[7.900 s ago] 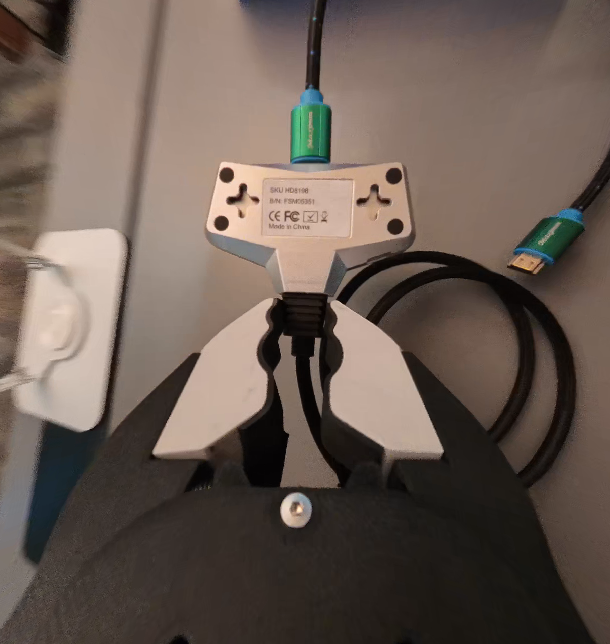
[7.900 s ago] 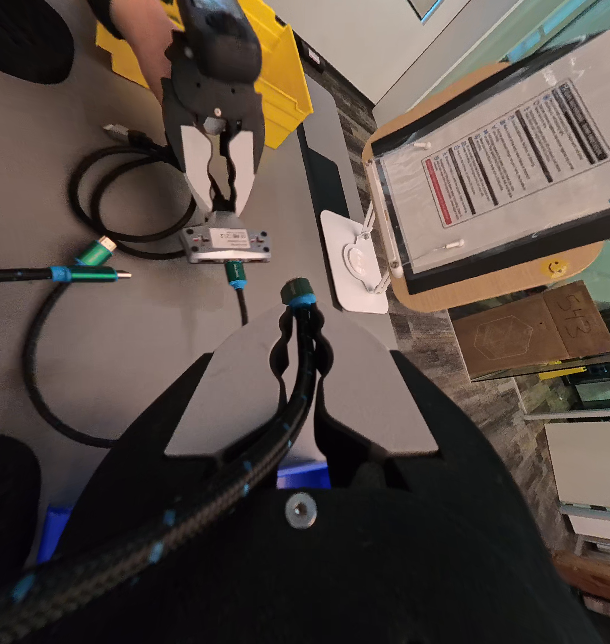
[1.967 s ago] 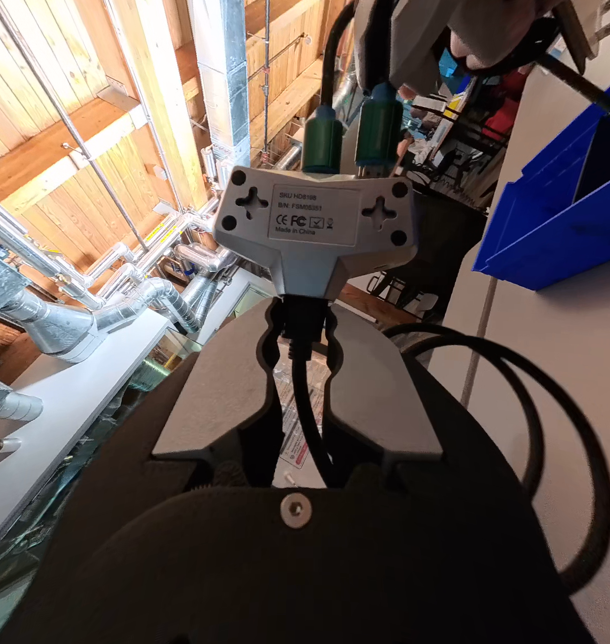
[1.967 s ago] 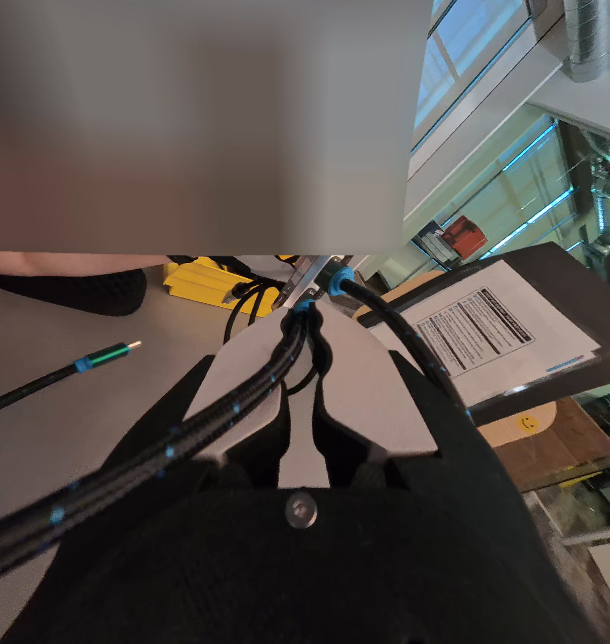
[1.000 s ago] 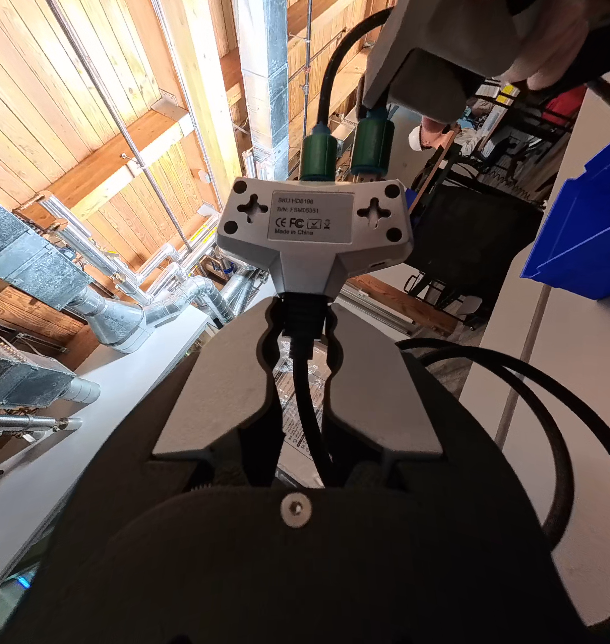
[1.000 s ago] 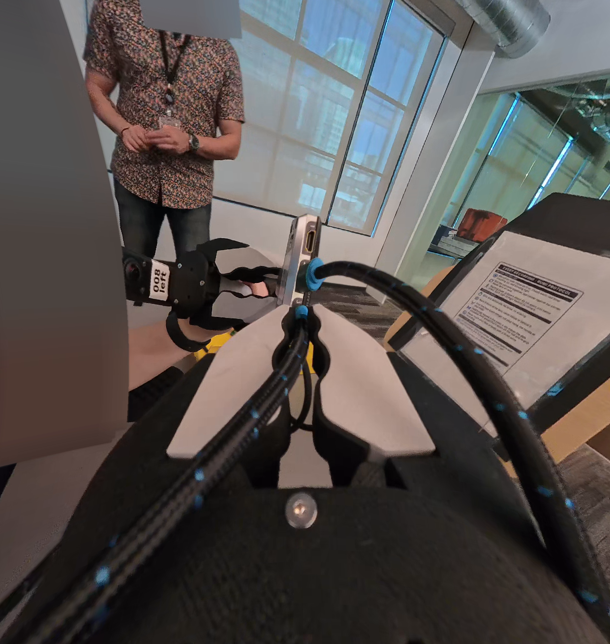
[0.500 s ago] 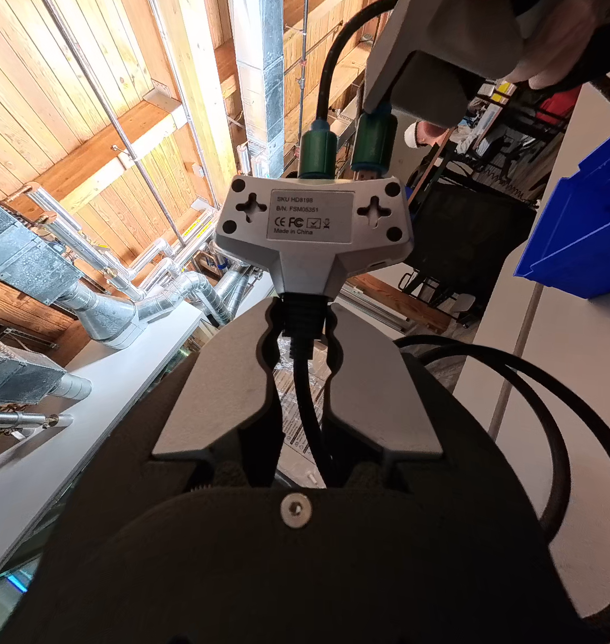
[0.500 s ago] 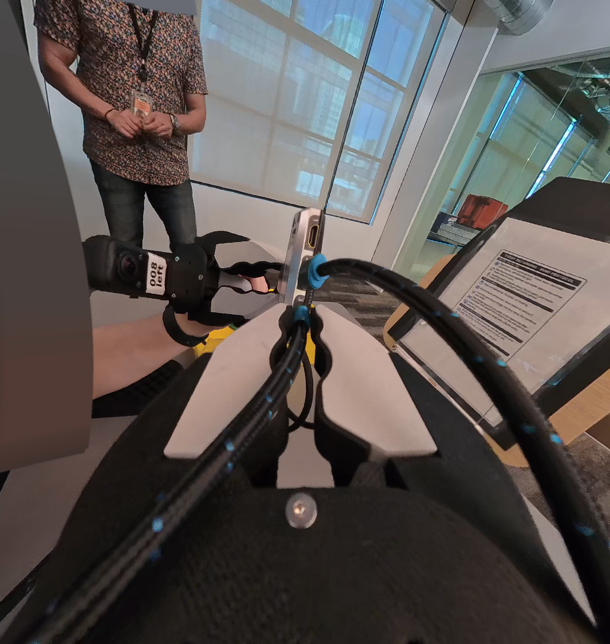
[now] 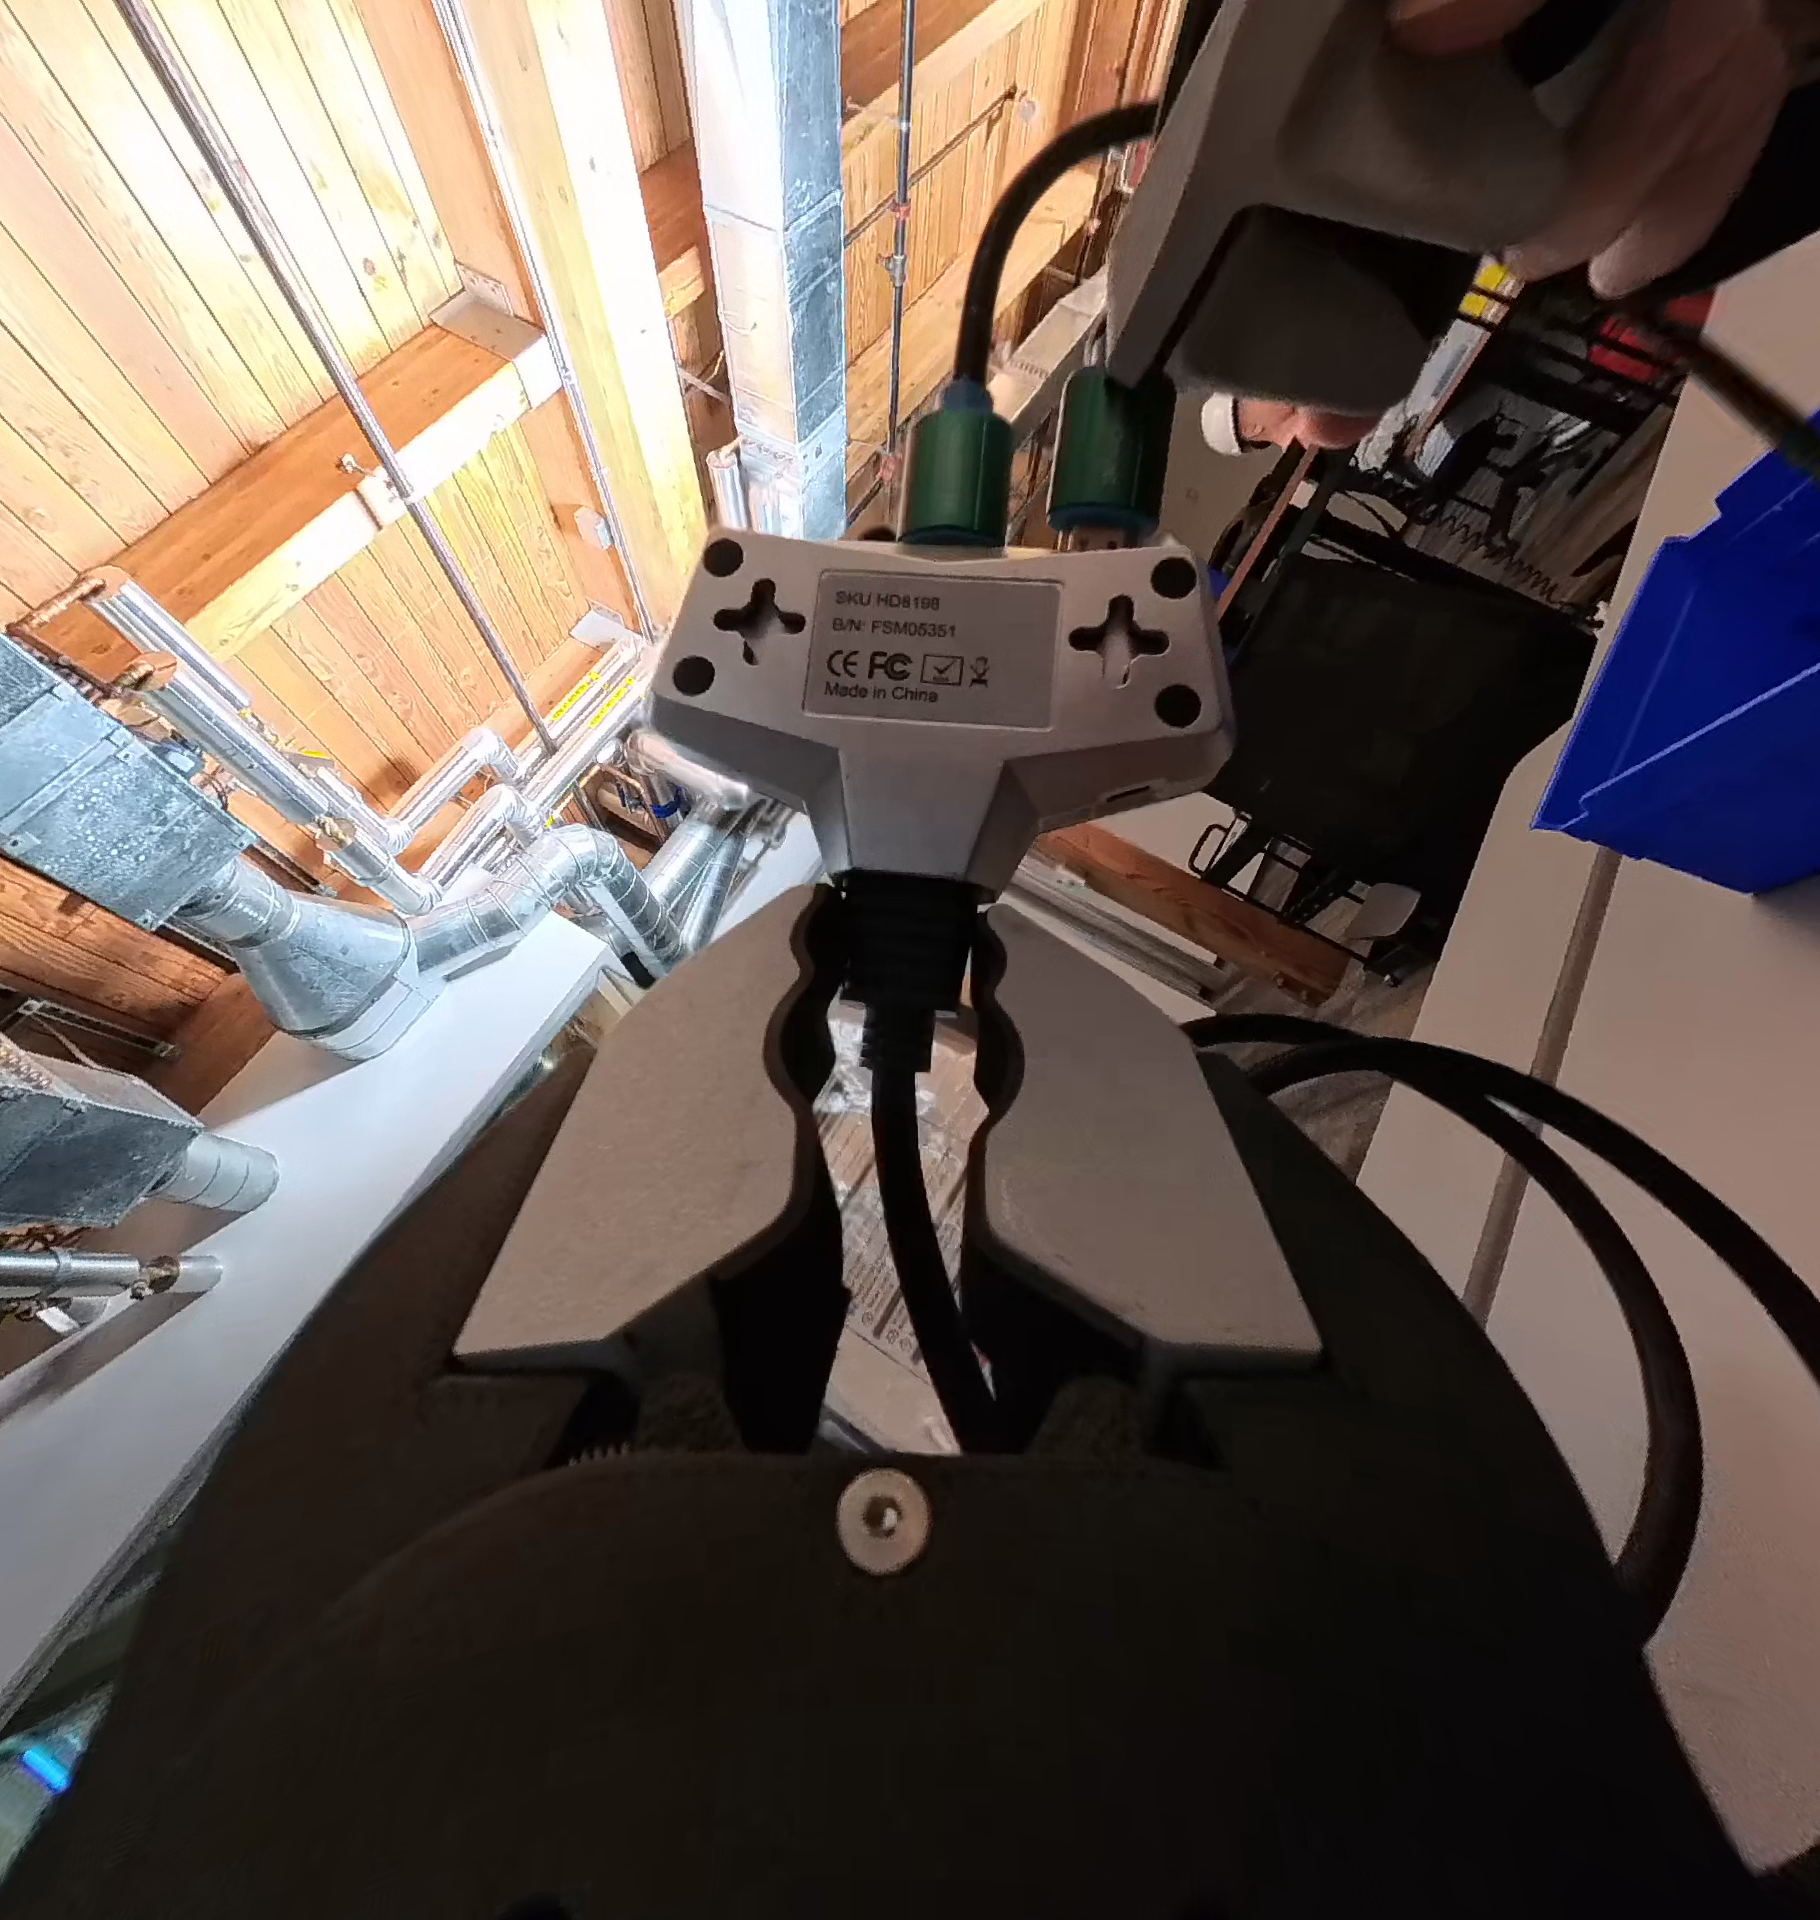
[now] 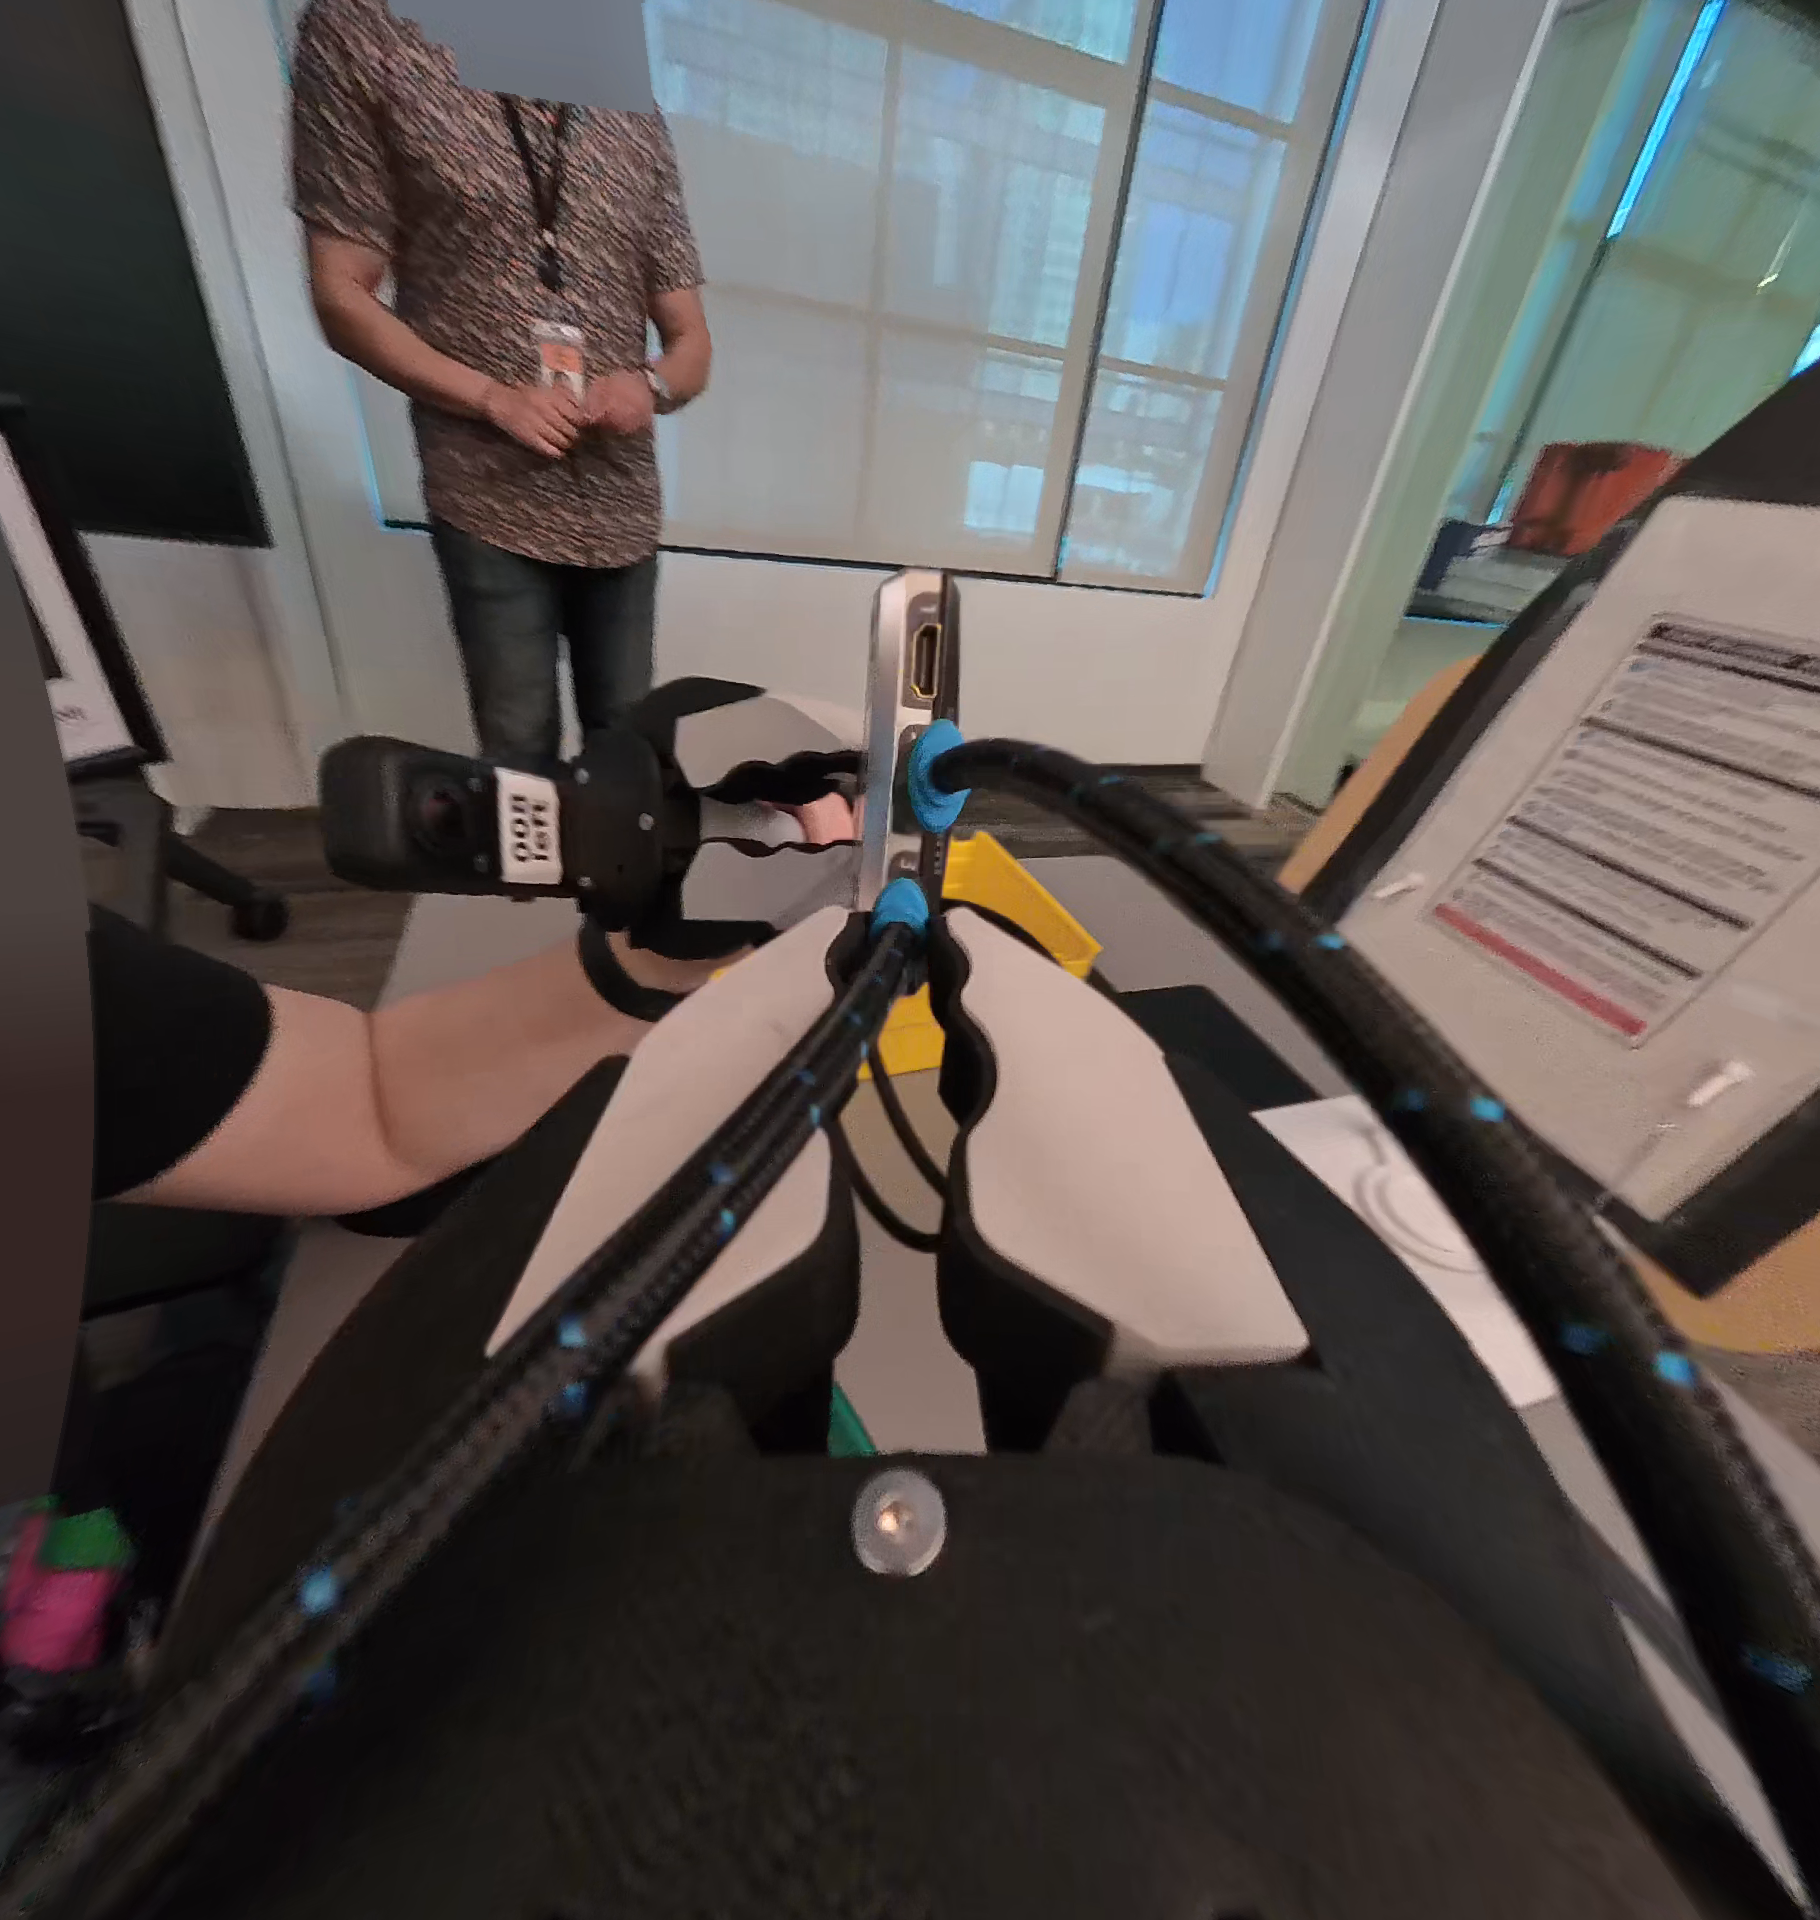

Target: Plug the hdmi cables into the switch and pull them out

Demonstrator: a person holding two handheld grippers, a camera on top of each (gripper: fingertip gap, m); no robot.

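Two grippers meet at one silver HDMI switch (image 9: 937, 717), held up in the air between them. Left gripper (image 9: 901, 940) has its jaws closed on the ribbed black strain relief (image 9: 901, 935) at the switch's narrow end, with the switch's own black lead (image 9: 921, 1226) running back between the fingers. On the far, wide edge of the switch sit two green-bodied HDMI plugs: the left plug (image 9: 956, 468) is seated in its port, and the right plug (image 9: 1105, 457) shows a strip of metal above the port, so it is at most partly in. Right gripper (image 10: 901, 925) has its jaws closed on that second plug, whose blue collar (image 10: 898, 906) shows at its fingertips. A braided black cable with blue flecks (image 10: 677, 1226) trails back over the left finger. The other braided cable (image 10: 1353, 997) arcs away right from its blue collar (image 10: 932, 774), and a third port (image 10: 925, 665) stands open above it. Beyond the switch stands a person in a patterned shirt (image 10: 501, 291); a yellow bin (image 10: 999, 904) sits below, a blue bin (image 9: 1737, 665) off to the side.
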